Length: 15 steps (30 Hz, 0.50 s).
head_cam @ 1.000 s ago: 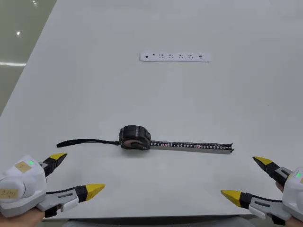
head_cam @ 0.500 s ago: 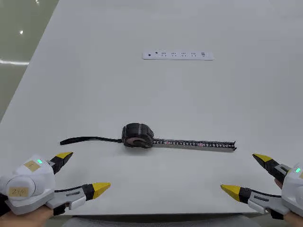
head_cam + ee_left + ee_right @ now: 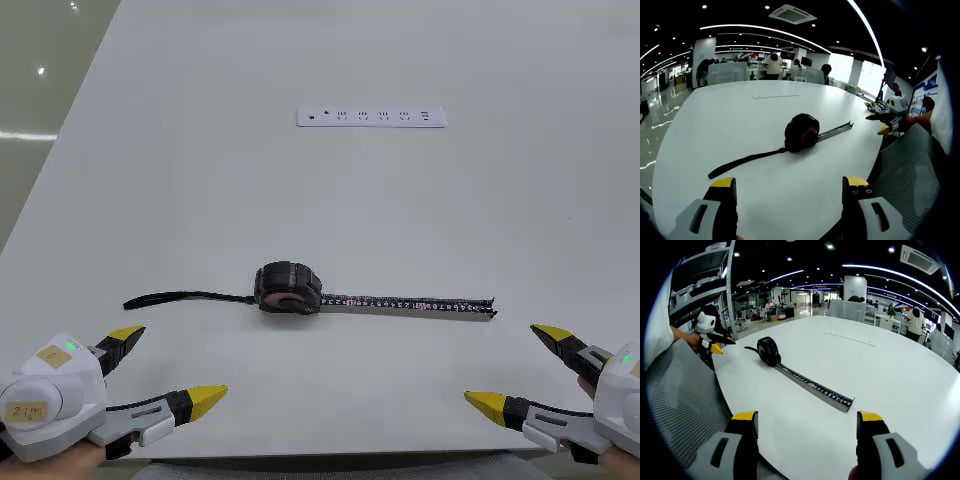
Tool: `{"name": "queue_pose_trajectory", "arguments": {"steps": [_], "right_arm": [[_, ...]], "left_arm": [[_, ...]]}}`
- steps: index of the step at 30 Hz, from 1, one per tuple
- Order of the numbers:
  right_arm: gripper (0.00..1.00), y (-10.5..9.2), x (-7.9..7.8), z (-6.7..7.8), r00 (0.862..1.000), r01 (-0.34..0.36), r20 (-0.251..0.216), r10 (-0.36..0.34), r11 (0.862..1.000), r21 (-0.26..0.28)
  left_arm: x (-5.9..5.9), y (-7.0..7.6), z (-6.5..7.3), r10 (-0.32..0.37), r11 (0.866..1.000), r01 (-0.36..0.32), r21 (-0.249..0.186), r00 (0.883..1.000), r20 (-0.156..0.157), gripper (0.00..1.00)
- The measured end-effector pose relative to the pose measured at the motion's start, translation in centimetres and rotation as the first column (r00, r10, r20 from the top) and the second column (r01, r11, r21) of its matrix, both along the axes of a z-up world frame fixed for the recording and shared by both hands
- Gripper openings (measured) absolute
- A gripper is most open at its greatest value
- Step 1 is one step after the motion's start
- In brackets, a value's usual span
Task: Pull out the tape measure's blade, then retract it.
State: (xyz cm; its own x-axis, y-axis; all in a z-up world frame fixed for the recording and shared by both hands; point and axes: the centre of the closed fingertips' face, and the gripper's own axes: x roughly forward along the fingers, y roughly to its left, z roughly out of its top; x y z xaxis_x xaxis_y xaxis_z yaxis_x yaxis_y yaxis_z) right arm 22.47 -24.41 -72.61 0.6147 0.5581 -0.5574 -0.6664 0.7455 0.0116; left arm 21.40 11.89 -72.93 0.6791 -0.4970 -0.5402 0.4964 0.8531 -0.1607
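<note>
Flanking the black round tape measure case point(image 3: 288, 289) on the white table point(image 3: 300, 190), left gripper point(image 3: 170, 363) and right gripper point(image 3: 512, 365) hang wide-jawed and empty. Its marked steel blade point(image 3: 410, 305) lies extended rightward, likely awaiting retraction.

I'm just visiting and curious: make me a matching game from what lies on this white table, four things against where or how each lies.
Things: 1 tape measure case; 2 blade; 3 black strap; 4 power strip.
Places: A white, farthest away in the head view; B pulled out flat, right of the case in the head view; C trailing left of the case; D dark, between strap and blade.
Pairs: 1-D, 2-B, 3-C, 4-A.
</note>
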Motion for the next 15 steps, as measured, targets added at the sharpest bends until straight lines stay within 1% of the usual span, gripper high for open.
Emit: {"name": "queue_pose_trajectory", "arguments": {"steps": [6, 15], "right_arm": [[0.77, 0.16, -0.02, 0.01, 1.0, -0.004, -0.002, 0.004, 1.0, 0.0], [0.76, 0.22, -0.01, 0.09, 1.0, -0.009, -0.002, 0.009, 1.0, -0.002]], "left_arm": [[-0.11, 0.17, -0.13, 0.004, 1.0, -0.004, 0.001, 1.0, -0.004, 0.84], [-0.16, -0.09, -0.1, 0.002, 1.0, -0.002, -0.002, 1.0, -0.004, 0.84]]}}
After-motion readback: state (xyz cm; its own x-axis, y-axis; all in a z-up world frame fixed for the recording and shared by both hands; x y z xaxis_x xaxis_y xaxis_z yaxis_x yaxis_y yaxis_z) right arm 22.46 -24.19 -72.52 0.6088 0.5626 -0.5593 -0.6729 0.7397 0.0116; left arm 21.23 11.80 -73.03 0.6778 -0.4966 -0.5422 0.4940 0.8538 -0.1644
